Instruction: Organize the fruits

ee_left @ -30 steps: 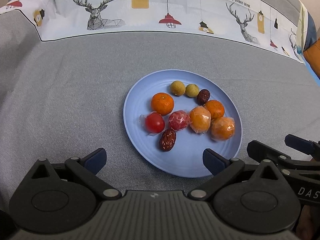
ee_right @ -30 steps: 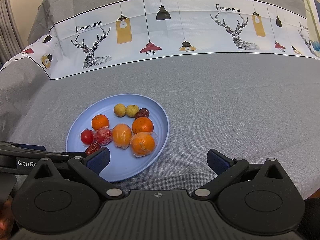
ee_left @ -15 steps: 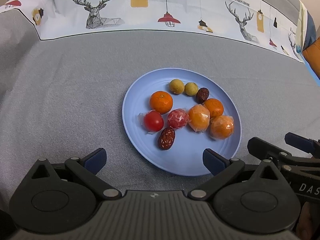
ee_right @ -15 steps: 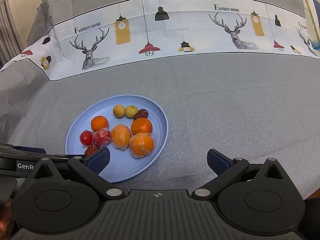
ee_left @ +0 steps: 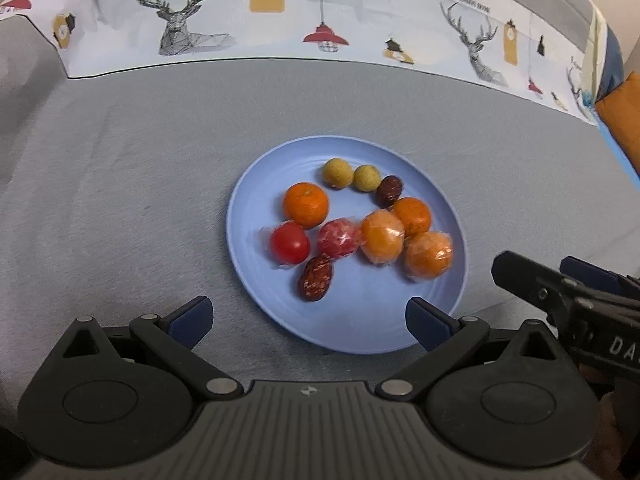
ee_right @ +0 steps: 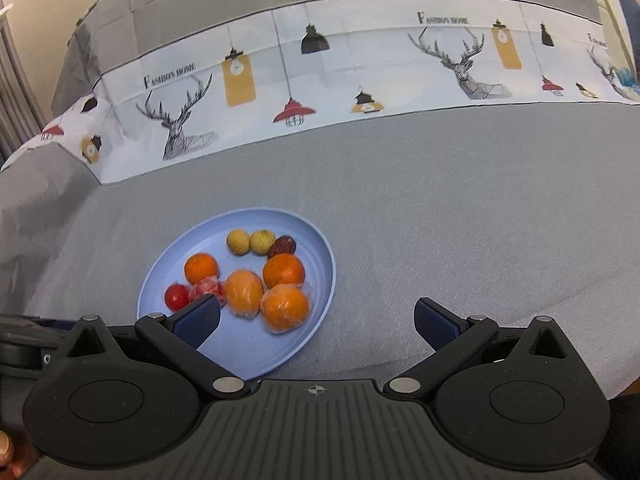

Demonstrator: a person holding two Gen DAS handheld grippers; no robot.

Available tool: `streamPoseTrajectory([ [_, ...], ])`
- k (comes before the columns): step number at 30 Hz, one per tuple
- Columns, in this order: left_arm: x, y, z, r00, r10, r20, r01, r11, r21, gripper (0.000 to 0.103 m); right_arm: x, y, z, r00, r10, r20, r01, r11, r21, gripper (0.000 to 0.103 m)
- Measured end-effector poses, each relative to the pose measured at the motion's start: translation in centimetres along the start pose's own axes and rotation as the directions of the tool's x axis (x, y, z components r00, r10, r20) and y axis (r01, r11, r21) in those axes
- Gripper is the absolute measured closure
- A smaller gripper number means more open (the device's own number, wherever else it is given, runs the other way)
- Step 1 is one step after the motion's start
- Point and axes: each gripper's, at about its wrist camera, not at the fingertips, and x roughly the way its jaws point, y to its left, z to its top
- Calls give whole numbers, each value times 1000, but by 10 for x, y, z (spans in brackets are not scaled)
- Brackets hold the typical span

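While both tongs hang short of the plate: nothing gripped by either.
Landmark: blue plate [ee_left: 256, 184], flat on the grey tablecloth [ee_left: 120, 184].
Fruit on the plate: all nine pieces inside the rim, none on the cloth.
Far side of the plate: two yellow-green balls [ee_left: 338, 173] touching, dark date [ee_left: 389, 191] just beside them.
Middle of the plate: bare mandarin [ee_left: 306, 205]; second bare mandarin [ee_left: 413, 216] touching a wrapped orange fruit [ee_left: 382, 237].
Near side of the plate: wrapped tomato [ee_left: 289, 243], wrapped red fruit [ee_left: 339, 239], second date [ee_left: 315, 278], largest wrapped orange [ee_left: 428, 255].
Left tongs [ee_left: 308, 320]: spread wide, empty, right finger over the plate's near rim.
Right tongs [ee_right: 318, 322]: spread wide, empty, left finger overlapping the plate's near edge, pointing past the plate's right side.
Deciding relation: fruit straight ahead of the left tongs, ahead and to the left of the right ones; left tongs squarer to the plate.
Nearest piece: near-side date, long axis tilted, roughly along the left tongs' reach.
Stage: fits fruit gathered on the plate, or fruit waiting to be sorted off it; cannot tell which.
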Motion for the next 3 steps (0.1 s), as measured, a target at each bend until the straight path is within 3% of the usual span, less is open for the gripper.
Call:
streamPoseTrajectory([
  [3, -2, -2, 2, 1000, -12, 15, 12, 1000, 2, 1, -3, -8, 5, 1000, 5, 27, -6, 999, 35, 1],
])
